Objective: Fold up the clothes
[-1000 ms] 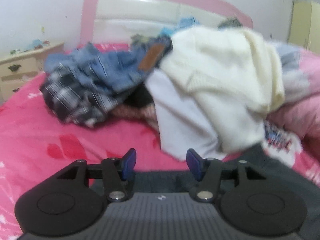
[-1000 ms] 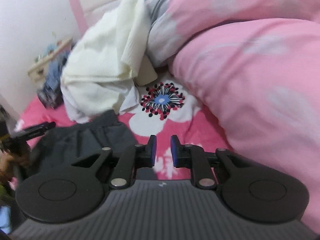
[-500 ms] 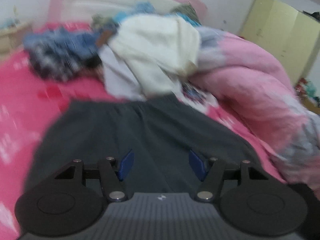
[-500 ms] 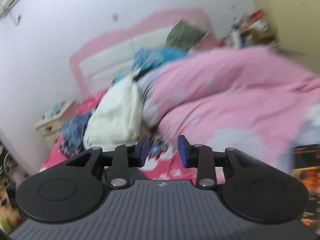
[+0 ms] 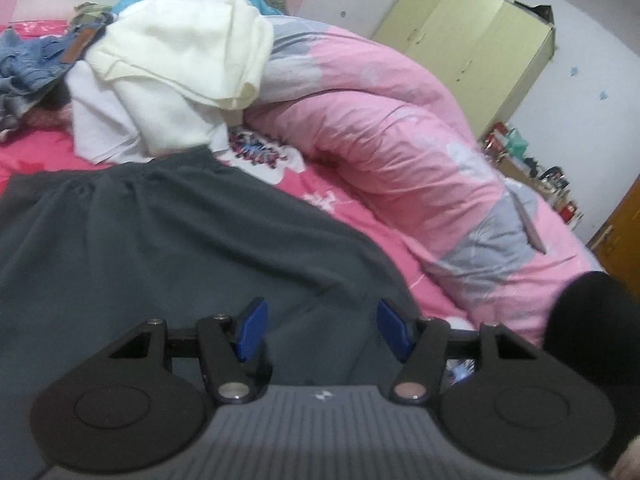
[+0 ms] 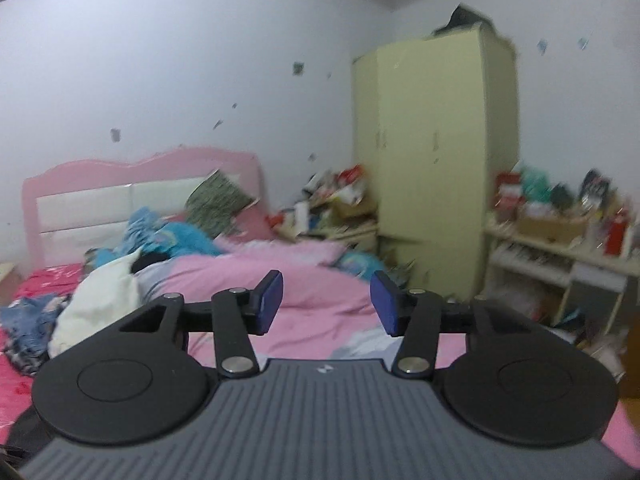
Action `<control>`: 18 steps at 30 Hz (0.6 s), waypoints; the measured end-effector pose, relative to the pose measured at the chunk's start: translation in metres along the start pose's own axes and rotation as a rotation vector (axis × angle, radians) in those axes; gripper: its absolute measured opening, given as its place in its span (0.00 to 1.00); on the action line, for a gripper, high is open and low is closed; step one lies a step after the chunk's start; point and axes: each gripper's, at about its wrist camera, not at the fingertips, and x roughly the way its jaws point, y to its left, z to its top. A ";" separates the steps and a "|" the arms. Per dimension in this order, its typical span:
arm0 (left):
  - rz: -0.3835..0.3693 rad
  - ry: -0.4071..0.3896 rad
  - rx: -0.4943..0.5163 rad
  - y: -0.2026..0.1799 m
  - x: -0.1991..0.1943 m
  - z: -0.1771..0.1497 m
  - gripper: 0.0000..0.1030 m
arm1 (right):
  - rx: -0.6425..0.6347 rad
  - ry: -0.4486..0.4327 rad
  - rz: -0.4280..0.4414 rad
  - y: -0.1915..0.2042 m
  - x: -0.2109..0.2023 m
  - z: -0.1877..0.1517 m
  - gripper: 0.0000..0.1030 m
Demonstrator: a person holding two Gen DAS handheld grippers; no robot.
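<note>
Dark grey garment (image 5: 168,240) spread flat on the bed (image 5: 36,152), waistband end toward the cream sweater (image 5: 180,48). Left gripper (image 5: 320,330) directly over its near part, fingers wide, empty. Right gripper (image 6: 326,302) raised, aimed at the wardrobe (image 6: 436,160), fingers opening, empty. Left nearer.

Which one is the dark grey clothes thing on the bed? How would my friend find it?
Look at the bed with the bright pink sheet. The dark grey garment lies spread flat at its near end, just in front of the heap of clothes. It is the only dark, smoothed-out piece; the heap's cream, white and denim ones are bunched.
</note>
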 end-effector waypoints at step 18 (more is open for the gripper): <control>-0.127 0.247 0.055 -0.034 0.011 -0.010 0.57 | -0.195 0.516 0.537 0.133 0.164 -0.047 0.52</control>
